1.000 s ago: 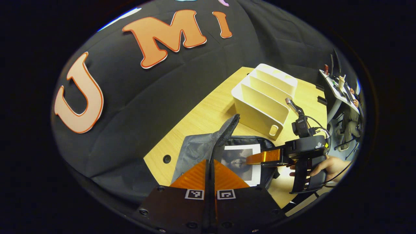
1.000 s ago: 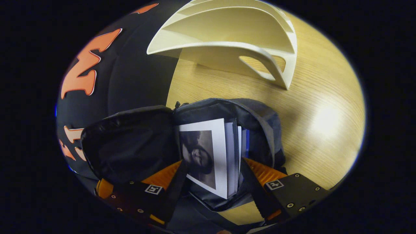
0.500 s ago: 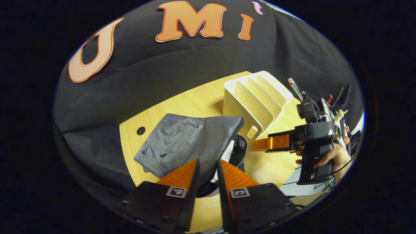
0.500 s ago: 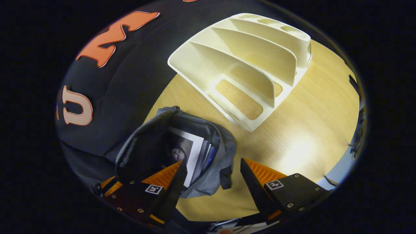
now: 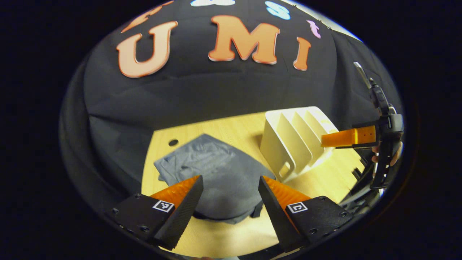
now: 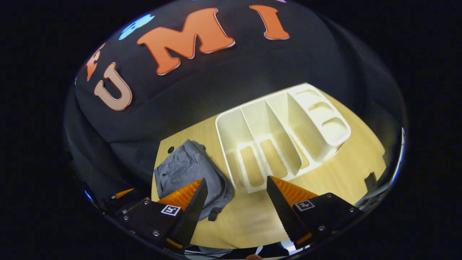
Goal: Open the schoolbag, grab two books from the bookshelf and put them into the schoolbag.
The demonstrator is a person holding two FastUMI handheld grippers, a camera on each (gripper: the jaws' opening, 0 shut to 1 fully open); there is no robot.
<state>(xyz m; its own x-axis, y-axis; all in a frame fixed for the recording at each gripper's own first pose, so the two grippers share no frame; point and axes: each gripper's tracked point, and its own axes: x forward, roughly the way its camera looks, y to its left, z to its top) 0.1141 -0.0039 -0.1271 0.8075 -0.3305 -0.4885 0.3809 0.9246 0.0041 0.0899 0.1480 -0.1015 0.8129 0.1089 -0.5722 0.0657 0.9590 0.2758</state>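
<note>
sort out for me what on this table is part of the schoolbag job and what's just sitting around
Part of the job:
- grey schoolbag, lying flat, flap down
- cream bookshelf, no books showing in its slots
- left gripper, open
- right gripper, open

Just there:
- wooden table
- round hole in the table

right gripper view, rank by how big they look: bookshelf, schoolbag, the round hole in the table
1. bookshelf, largest
2. schoolbag, smaller, though partly hidden behind a finger
3. hole, by far the smallest
</note>
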